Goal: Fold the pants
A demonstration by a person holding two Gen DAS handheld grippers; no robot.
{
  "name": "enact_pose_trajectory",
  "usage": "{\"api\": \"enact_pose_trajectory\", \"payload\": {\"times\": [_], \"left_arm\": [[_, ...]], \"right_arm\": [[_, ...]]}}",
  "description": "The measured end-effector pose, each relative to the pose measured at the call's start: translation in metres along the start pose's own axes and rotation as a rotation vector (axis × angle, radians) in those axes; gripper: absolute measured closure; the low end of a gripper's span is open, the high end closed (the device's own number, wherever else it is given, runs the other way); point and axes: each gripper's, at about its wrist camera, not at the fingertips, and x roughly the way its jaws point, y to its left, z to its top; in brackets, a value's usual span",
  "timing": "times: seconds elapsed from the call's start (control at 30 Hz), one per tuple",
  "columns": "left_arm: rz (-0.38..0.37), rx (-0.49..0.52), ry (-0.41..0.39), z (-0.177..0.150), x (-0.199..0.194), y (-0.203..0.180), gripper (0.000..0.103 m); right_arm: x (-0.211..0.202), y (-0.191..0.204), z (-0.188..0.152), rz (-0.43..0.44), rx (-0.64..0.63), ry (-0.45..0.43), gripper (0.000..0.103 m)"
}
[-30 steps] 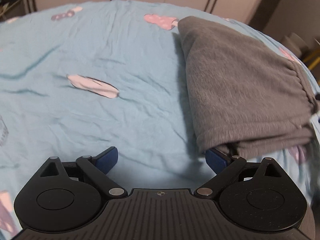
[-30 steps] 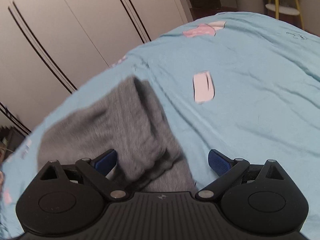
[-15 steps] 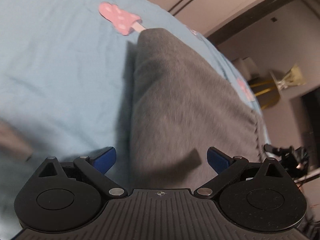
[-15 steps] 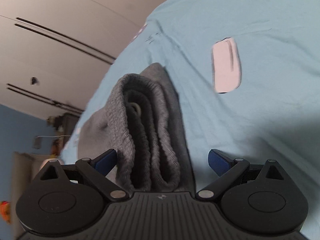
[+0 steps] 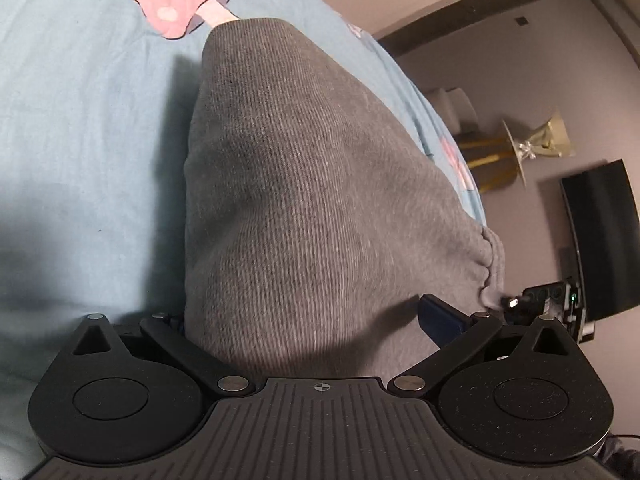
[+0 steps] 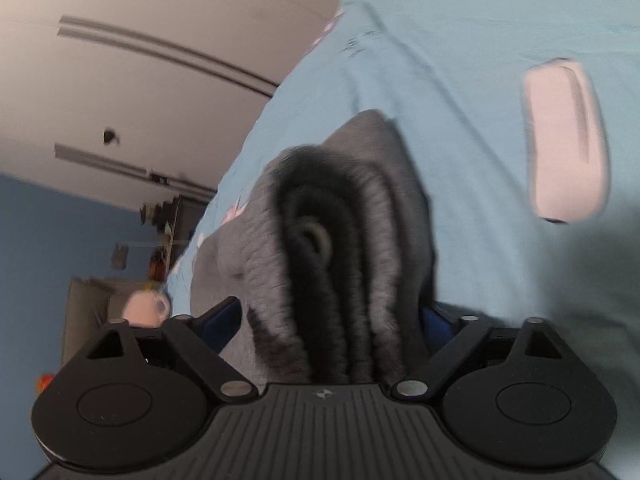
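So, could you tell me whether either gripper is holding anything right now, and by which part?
Neither clamps anything yet. The folded gray pants lie between both pairs of open fingers; the right gripper is closing around the waistband end, the left gripper straddles the smooth end.

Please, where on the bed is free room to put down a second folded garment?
Free: the blue sheet left of the grey pants, below the pink mushroom print. In the right wrist view, bare sheet lies right of the pants around the pale print. Crowded: the pants, with both grippers straddling them.

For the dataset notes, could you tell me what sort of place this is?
Most likely a bedroom at home: folded grey pants lie on a bed's light blue patterned sheet, with wardrobe doors behind and a dark television screen nearby.
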Motion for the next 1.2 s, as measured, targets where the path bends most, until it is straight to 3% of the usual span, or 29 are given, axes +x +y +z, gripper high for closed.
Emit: {"api": "enact_pose_trajectory", "payload": {"times": [0.1,0.23,0.27,0.3,0.33,0.4,0.43,0.5,0.57,0.6,0.7,0.87,1.03,1.2], "left_arm": [[-0.003,0.036,0.007,0.001,0.005,-0.002,0.000],[0.035,0.024,-0.003,0.001,0.003,-0.009,0.000],[0.073,0.038,-0.023,-0.002,0.001,-0.016,0.010],[0.130,0.102,-0.035,-0.004,-0.001,-0.026,0.027],[0.169,0.179,-0.044,-0.007,-0.001,-0.037,0.030],[0.205,0.273,-0.074,-0.017,-0.003,-0.050,0.034],[0.202,0.273,-0.077,-0.018,-0.001,-0.049,0.033],[0.141,0.172,-0.067,-0.013,0.001,-0.032,0.020],[0.083,0.071,-0.074,-0.007,0.004,-0.023,0.015],[0.090,0.039,-0.084,-0.005,0.004,-0.025,0.020],[0.184,0.108,-0.098,-0.006,-0.002,-0.043,0.050],[0.173,0.086,-0.138,0.000,-0.020,-0.056,0.072],[0.159,0.164,-0.249,0.019,-0.044,-0.079,0.072],[0.186,0.187,-0.332,0.066,-0.044,-0.092,0.072]], "right_arm": [[0.004,-0.002,0.002,-0.014,-0.034,0.019,0.027],[0.013,0.004,0.007,-0.074,-0.035,0.013,0.026],[0.016,0.015,0.004,-0.115,-0.079,0.000,0.027],[0.021,0.028,0.001,-0.161,-0.136,-0.013,0.034],[0.021,0.037,-0.003,-0.186,-0.176,-0.027,0.040],[0.013,0.047,-0.008,-0.159,-0.190,-0.060,0.045],[0.009,0.049,-0.009,-0.124,-0.198,-0.074,0.045],[0.012,0.045,-0.005,-0.104,-0.187,-0.057,0.044],[0.025,0.032,0.003,-0.124,-0.129,-0.014,0.040],[0.030,0.025,0.007,-0.104,-0.090,-0.004,0.039],[0.033,0.029,0.007,-0.108,-0.040,-0.051,0.044],[0.018,0.071,0.005,-0.086,-0.136,-0.131,0.049],[0.018,0.106,0.029,-0.041,-0.180,-0.193,0.050],[0.027,0.127,0.069,-0.008,-0.176,-0.279,0.050]]}}
